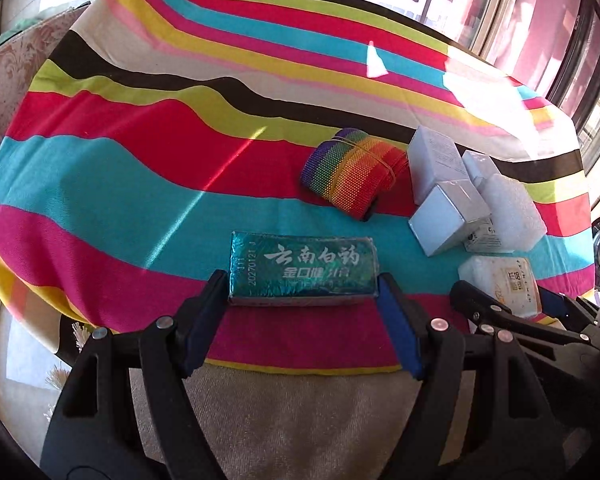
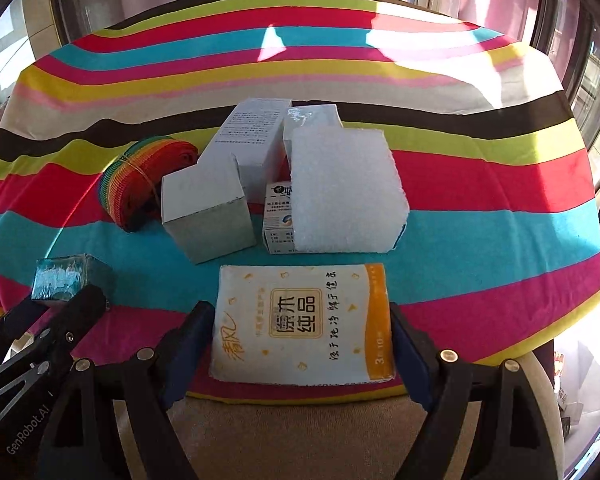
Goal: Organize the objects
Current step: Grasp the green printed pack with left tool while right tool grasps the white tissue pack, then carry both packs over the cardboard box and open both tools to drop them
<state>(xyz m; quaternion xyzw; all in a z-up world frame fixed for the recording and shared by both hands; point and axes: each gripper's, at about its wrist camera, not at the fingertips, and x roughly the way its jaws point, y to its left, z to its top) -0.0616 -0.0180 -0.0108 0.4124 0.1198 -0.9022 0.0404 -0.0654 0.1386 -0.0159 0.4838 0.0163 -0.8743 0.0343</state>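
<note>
At the near edge of a table under a striped cloth (image 1: pixel 100 168), the left gripper (image 1: pixel 302 292) clamps a glossy teal box (image 1: pixel 303 270) by its ends, while the right gripper (image 2: pixel 302 340) closes on a soft tissue pack (image 2: pixel 302 322); both lie flat on the cloth. Just beyond, grey cardboard boxes (image 2: pixel 208 216) and a rough white foam block (image 2: pixel 346 188) huddle together, a woven rainbow roll (image 1: pixel 350 168) beside them. Sunlit windows (image 1: pixel 548 20) ring the room behind.
</note>
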